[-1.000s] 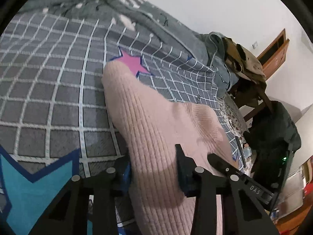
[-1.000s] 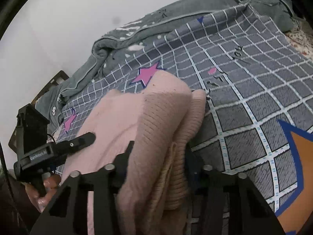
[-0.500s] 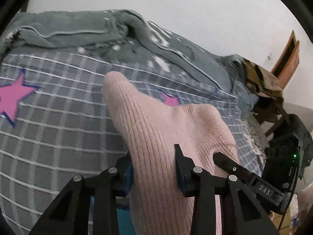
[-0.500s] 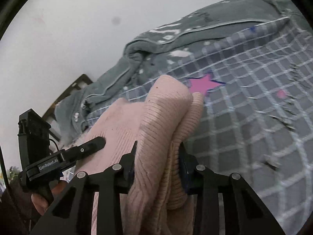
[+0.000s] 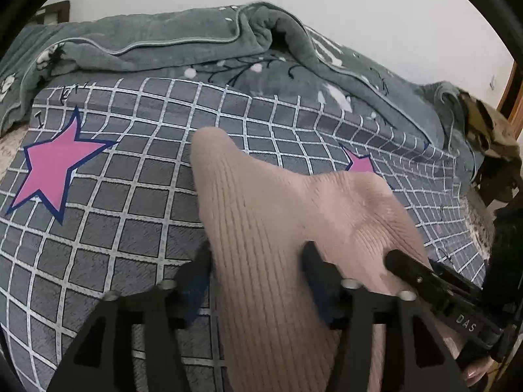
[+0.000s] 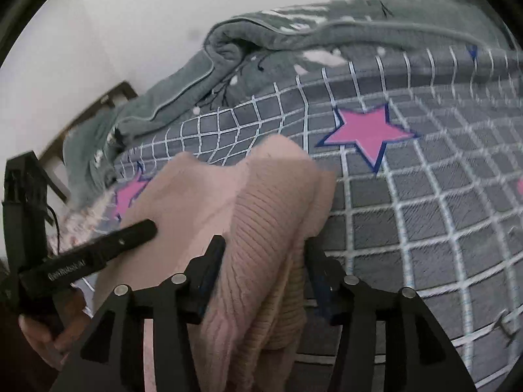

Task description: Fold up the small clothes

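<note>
— Between the fingers of the left tool (image 5: 258, 271), what do you see?

— A fold of the pink ribbed knit garment (image 5: 261, 222), pinched from both sides. The cloth rises out of the grip into a rounded peak above the bed.

— And the right tool (image 6: 264, 261)?

— Pressed onto a thicker bunch of the same pink knit, 2 or more layers gathered between its fingers, with a ribbed edge hanging down past them. Each tool shows in the other's view: the right one reaches in at the lower right of the left view, the left one at the lower left of the right view, with a hand (image 6: 42, 333) wrapped round its handle.

— Where is the garment, then?

— Held up between the 2 tools, over the grey checked bedsheet (image 5: 130, 202) with its pink stars (image 5: 52, 170). Behind that lies a crumpled grey-green blanket (image 5: 183, 42) along the white wall (image 5: 359, 6).
</note>
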Motion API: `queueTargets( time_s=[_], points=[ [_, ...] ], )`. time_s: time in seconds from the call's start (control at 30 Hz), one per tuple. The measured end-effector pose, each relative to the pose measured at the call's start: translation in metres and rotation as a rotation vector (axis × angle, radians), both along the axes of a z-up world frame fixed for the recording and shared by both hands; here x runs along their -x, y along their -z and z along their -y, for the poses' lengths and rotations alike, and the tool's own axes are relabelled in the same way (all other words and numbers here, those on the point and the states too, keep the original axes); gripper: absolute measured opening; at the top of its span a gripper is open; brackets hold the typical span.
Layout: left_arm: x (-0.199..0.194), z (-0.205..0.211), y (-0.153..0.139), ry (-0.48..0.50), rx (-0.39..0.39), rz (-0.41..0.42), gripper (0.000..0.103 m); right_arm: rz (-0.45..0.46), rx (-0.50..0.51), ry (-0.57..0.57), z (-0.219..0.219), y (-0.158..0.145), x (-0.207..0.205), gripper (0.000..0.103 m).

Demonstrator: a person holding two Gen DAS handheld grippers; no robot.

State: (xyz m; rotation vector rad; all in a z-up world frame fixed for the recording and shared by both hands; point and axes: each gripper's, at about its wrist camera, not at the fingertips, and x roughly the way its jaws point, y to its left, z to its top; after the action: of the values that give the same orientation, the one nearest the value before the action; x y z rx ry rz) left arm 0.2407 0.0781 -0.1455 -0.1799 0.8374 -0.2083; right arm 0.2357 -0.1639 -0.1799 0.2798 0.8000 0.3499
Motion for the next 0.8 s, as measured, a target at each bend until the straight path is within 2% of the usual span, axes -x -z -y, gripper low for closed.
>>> queueTargets(
  time_s=[0.07,0.17,0.23,0.33,0.37,0.4,0.43,0.47,0.5,0.53,0.63,0.73,0.8],
  points=[
    [0.003,-0.002,-0.003,-0.008,-0.02,0.017,0.067,0.053,0.084,-0.007,-0.004,-0.008,0.006,0.051],
    [0.008,-0.007,-0.009,-0.02,-0.056,0.039,0.075,0.108,0.177,-0.012,-0.01,-0.019,0.011,0.051],
    [0.012,-0.013,-0.012,-0.042,-0.074,0.059,0.078,0.133,0.205,-0.007,-0.009,-0.025,0.012,0.051],
    [0.016,-0.022,-0.015,-0.067,-0.072,0.067,0.08,0.126,0.193,0.005,-0.003,-0.028,0.007,0.049],
    [0.016,-0.024,-0.015,-0.072,-0.067,0.064,0.08,0.104,0.175,0.004,-0.001,-0.025,0.002,0.041],
    [0.016,-0.026,-0.015,-0.073,-0.06,0.06,0.08,0.091,0.161,-0.003,-0.001,-0.022,0.0,0.027],
    [0.017,-0.027,-0.016,-0.074,-0.054,0.057,0.08,0.076,0.142,-0.019,-0.001,-0.018,-0.003,0.019],
    [0.018,-0.028,-0.017,-0.073,-0.05,0.058,0.08,0.074,0.135,-0.032,-0.002,-0.016,-0.003,0.012],
    [0.021,-0.029,-0.019,-0.072,-0.05,0.065,0.08,0.095,0.145,-0.03,-0.004,-0.016,0.0,0.01],
    [0.022,-0.029,-0.02,-0.071,-0.053,0.072,0.08,0.128,0.146,-0.033,-0.003,-0.019,0.006,0.01],
    [0.026,-0.025,-0.022,-0.071,-0.087,0.086,0.08,0.186,0.037,-0.003,0.015,-0.024,0.018,0.009],
    [0.028,-0.023,-0.023,-0.075,-0.085,0.073,0.079,0.099,0.117,0.029,0.008,-0.005,0.009,0.01],
    [0.032,-0.022,-0.023,-0.068,-0.073,0.07,0.079,0.1,0.129,0.033,0.008,-0.007,0.014,0.017]
  ],
)
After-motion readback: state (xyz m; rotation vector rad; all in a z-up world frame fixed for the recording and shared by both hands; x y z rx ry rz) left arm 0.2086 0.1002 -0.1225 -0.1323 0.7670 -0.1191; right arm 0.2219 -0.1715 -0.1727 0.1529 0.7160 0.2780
